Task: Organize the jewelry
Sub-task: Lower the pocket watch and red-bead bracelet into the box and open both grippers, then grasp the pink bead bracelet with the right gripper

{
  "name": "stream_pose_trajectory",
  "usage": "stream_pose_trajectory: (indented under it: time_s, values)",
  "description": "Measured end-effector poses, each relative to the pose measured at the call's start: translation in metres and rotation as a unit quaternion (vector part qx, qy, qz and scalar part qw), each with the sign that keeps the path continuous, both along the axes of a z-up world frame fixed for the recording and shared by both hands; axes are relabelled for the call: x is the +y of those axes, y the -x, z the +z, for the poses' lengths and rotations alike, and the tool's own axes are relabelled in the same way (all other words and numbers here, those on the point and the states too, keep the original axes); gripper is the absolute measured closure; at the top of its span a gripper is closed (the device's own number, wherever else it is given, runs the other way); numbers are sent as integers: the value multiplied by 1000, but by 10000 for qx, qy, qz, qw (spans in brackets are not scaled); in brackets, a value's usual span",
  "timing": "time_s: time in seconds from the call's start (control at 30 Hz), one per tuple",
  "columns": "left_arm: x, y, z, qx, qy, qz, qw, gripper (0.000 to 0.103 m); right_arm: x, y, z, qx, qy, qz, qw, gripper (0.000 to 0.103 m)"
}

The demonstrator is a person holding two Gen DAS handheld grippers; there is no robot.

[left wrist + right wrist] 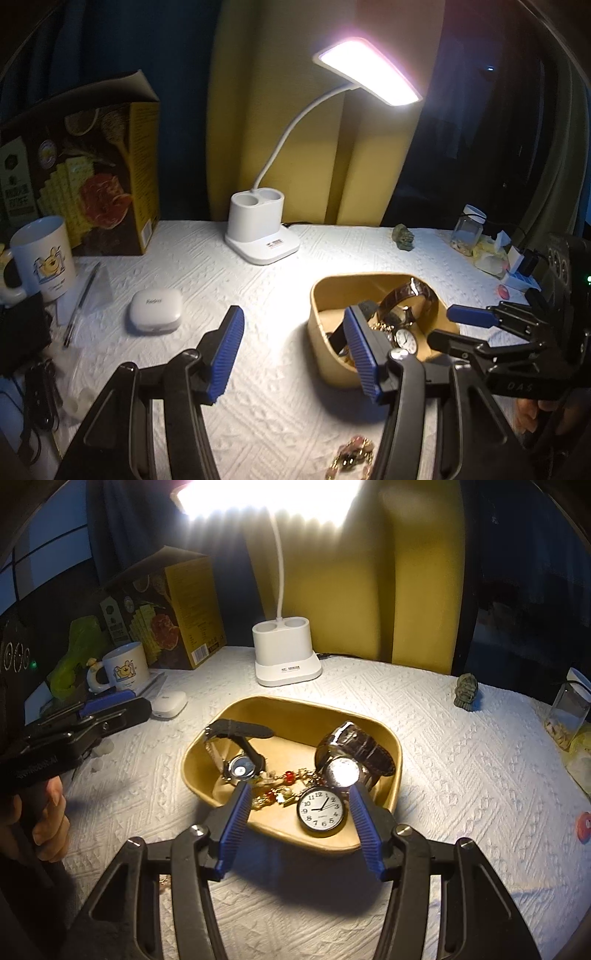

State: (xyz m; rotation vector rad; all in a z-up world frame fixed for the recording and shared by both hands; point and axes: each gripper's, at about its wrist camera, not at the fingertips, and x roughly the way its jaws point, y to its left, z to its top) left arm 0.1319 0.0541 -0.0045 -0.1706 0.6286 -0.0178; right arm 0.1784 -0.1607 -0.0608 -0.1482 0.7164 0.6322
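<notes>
left wrist view: left gripper (295, 354) fingers spread wide, holding nothing, just beside the tan tray (321, 295); loose bracelet (351, 461) lies on the counter near the tray.
right wrist view: right gripper (301, 823) fingers wide apart and empty, over the tray's (207, 749) near rim, straddling the pocket watch (322, 810); best to fetch the stray bracelet next.

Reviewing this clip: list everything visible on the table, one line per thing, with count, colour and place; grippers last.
tray: 1, tan, table centre
pocket watch: 1, white face, tray front
wristwatches: 2, dark straps, in tray
beaded chain: 1, gold and red, in tray
loose jewelry: 1 pile, gold and pink, on cloth near tray
desk lamp: 1, white, lit, back centre
earbud case: 1, white, left
mug: 1, white, far left
food box: 1, yellow-black, back left
figurine: 1, green, back right
jar: 1, clear, right
left gripper: open, hovering
right gripper: open, over tray
</notes>
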Motion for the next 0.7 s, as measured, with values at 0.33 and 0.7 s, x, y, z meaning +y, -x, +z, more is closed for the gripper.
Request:
stream_pose_trajectory:
  time_s: [0.33, 0.7]
  values:
    - [15, 31, -9, 23, 56, 71, 10000, 47, 14, 36, 3, -216, 105, 143, 9996, 51]
    - [30, 59, -26, 128, 155, 200, 9996, 47, 37, 58, -29, 28, 249, 433, 9987, 60]
